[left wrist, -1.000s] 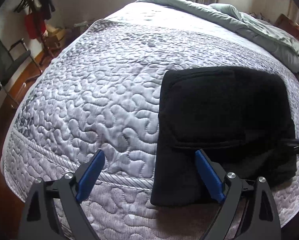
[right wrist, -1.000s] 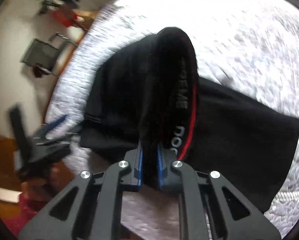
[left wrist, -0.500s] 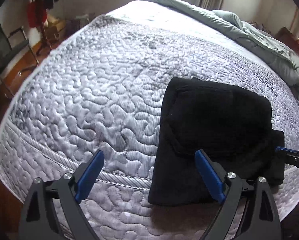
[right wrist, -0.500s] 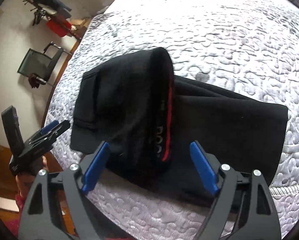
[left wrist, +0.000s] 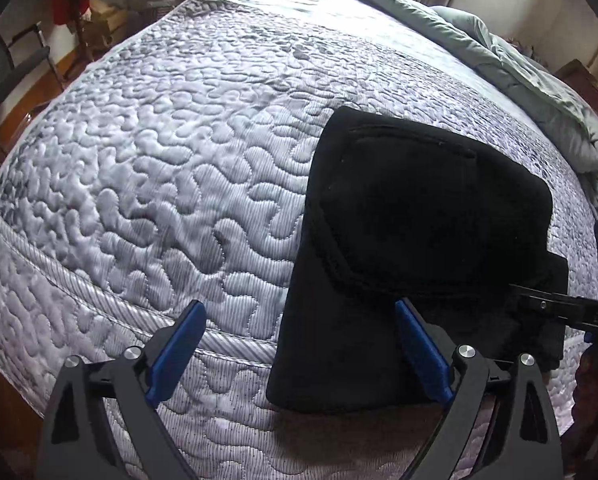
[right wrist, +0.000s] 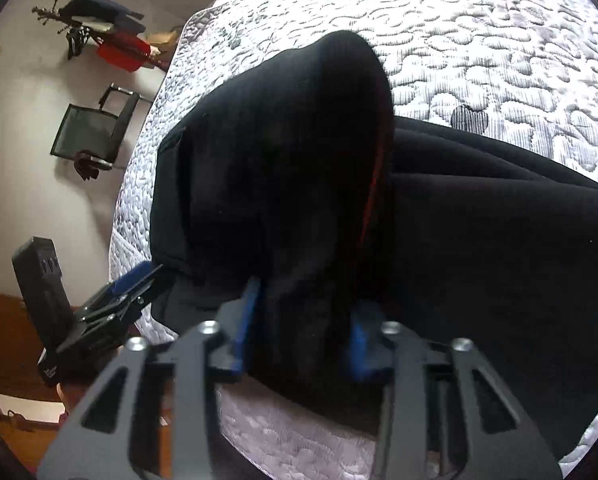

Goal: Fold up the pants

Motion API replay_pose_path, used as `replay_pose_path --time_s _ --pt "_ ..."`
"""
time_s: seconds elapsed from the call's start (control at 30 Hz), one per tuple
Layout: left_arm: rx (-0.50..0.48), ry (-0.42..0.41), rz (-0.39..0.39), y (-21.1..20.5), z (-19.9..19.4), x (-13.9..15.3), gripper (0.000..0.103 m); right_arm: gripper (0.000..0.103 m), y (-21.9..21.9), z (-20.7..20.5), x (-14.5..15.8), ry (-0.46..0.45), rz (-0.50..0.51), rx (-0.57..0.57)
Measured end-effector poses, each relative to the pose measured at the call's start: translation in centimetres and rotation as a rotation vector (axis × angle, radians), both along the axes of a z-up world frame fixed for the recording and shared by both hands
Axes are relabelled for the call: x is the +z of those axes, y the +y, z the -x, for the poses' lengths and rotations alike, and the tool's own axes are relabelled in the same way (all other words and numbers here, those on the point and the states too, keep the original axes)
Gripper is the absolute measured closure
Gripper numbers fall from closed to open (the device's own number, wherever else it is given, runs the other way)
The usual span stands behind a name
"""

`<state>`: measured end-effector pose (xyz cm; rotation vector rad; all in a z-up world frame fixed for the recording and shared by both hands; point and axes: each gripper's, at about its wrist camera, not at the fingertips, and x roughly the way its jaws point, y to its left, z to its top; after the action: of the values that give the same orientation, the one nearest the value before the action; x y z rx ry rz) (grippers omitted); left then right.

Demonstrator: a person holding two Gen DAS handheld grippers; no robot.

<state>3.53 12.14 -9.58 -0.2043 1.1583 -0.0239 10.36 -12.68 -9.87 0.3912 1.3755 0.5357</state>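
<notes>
My bed (left wrist: 147,184): grey quilted cover. Folded black pants (left wrist: 411,248) lying near its front edge, right of middle. Grey-green duvet (left wrist: 531,80) bunched along far right edge.

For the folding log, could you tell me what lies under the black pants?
The black pants rest on the quilted bedspread, which shows all around them. Whatever lies directly beneath the fabric is covered.

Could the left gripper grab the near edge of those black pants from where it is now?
Probably yes. The left gripper is open just above the quilted bedspread, and the black pants already lie against its right finger, nothing between. The right gripper holds another fold.
</notes>
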Motion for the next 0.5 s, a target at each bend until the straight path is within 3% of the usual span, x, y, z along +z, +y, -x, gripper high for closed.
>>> replay_pose_path --time_s 0.07,0.23,0.5 --pt "0.003 -0.002 0.009 0.2 0.1 0.0 0.009 0.084 -0.3 0.3 0.5 -0.018 -0.037 0.001" --pt "0.037 -0.017 0.018 0.9 0.3 0.7 0.009 0.085 -1.4 1.3 2.4 -0.074 -0.092 -0.009" --pt "0.003 -0.048 0.012 -0.9 0.3 2.4 0.009 0.085 -5.2 3.4 7.4 -0.164 -0.080 -0.043"
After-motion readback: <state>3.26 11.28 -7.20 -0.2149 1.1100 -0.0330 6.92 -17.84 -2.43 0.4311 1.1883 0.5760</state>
